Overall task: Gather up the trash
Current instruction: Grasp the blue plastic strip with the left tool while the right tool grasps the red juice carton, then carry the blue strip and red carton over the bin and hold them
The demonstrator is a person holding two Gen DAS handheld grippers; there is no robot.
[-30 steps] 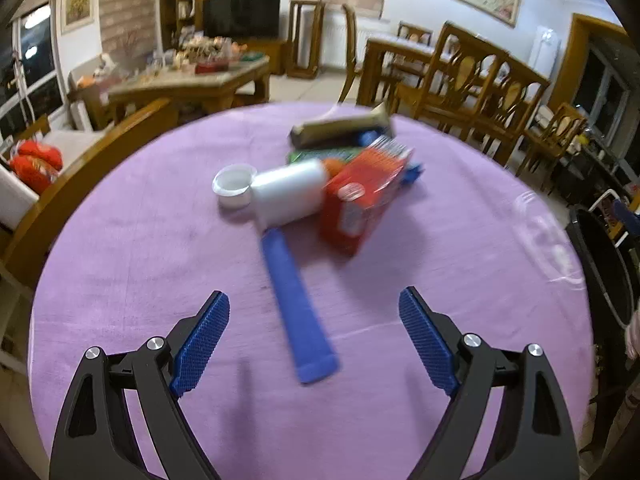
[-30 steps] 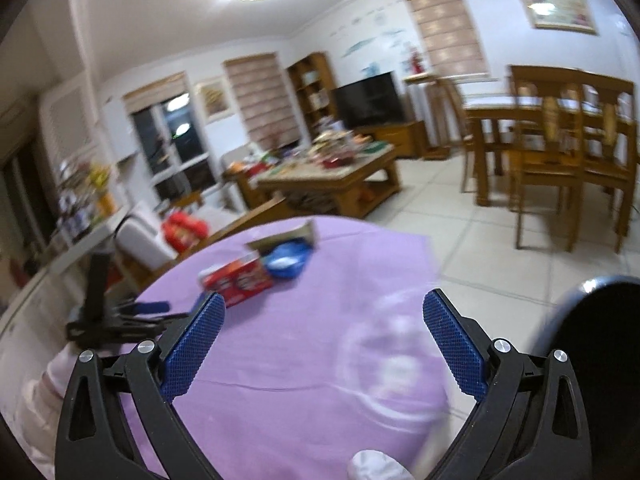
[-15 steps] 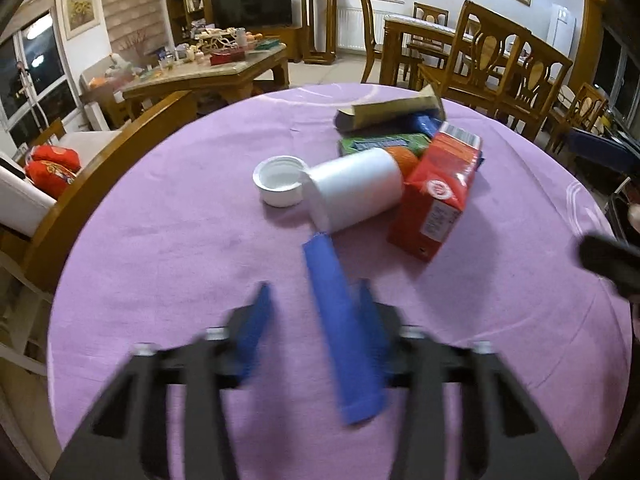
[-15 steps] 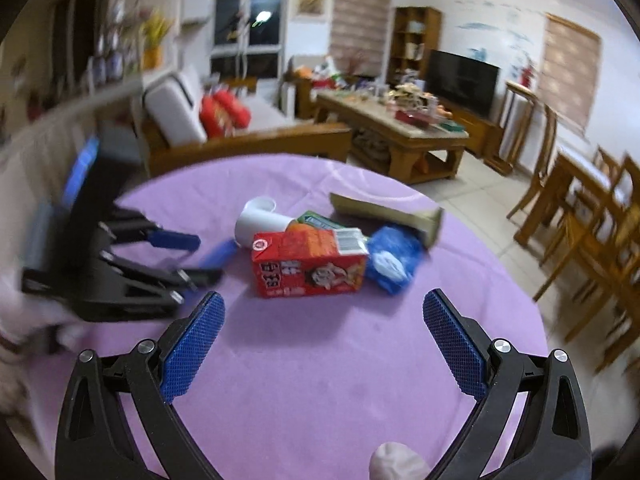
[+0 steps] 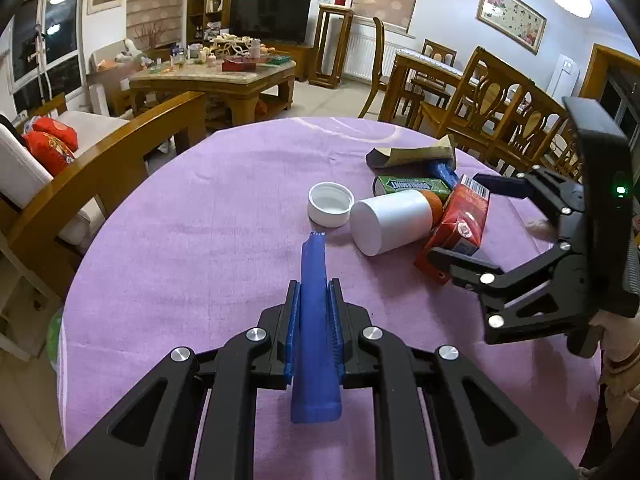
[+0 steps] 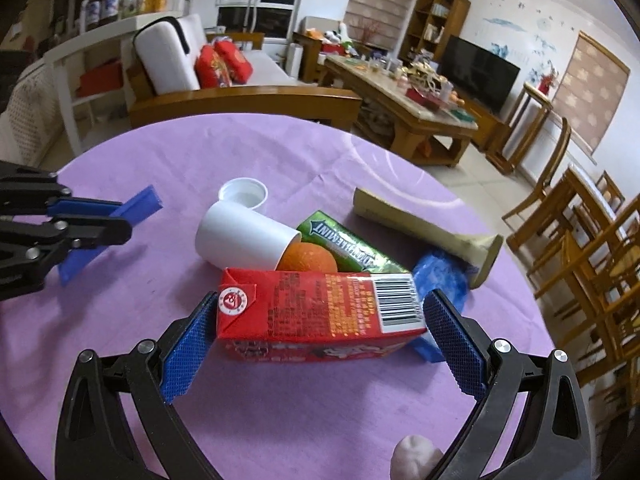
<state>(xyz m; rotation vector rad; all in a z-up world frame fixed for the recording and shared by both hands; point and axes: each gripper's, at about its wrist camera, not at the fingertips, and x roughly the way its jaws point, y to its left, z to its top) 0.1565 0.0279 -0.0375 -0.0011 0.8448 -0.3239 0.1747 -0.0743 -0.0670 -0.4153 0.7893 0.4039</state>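
Left wrist view: the left gripper [image 5: 314, 312] has just closed, its ribbed blue pads pinching a flat blue wrapper [image 5: 315, 336] that lies on the purple cloth-covered table [image 5: 192, 248]. The right gripper [image 6: 320, 328] stands spread around a glossy red carton [image 6: 320, 314], beside a white cylindrical bottle [image 6: 246, 240] and round cap [image 6: 244, 192].

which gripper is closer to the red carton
Right. The right gripper straddles the red carton, jaws open. The left gripper is off to its side, shut on a blue strip.
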